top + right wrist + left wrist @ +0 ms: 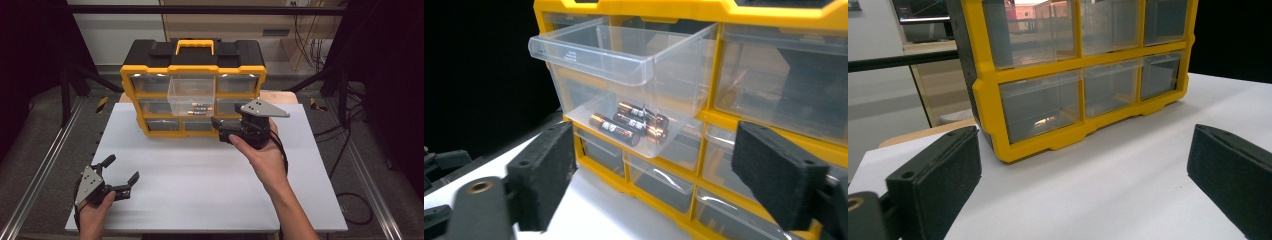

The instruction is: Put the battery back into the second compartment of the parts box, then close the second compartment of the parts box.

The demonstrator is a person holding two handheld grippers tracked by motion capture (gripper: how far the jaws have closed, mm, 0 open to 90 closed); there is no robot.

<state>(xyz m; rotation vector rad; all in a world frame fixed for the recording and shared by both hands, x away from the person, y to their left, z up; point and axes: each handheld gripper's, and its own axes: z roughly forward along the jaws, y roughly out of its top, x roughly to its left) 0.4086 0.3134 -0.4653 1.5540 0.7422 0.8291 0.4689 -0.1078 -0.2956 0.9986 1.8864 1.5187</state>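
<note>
In the pulled-out drawer (pixel 624 90), batteries (pixel 629 125) flat, lengthwise across (both grippers (pixel 120 182) (pixel 225 129) agape, empty).

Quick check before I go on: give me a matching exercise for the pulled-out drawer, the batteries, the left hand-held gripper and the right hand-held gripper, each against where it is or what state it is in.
Things:
1. clear drawer
2. batteries
3. left hand-held gripper
4. right hand-held gripper

Places or states:
A. open, low over the near left of the white table top
B. lying in the bottom of the drawer
C. open, close in front of the yellow organizer, below the drawer
D. pulled out of the top middle slot

Pairs: 1-D, 2-B, 3-A, 4-C
</note>
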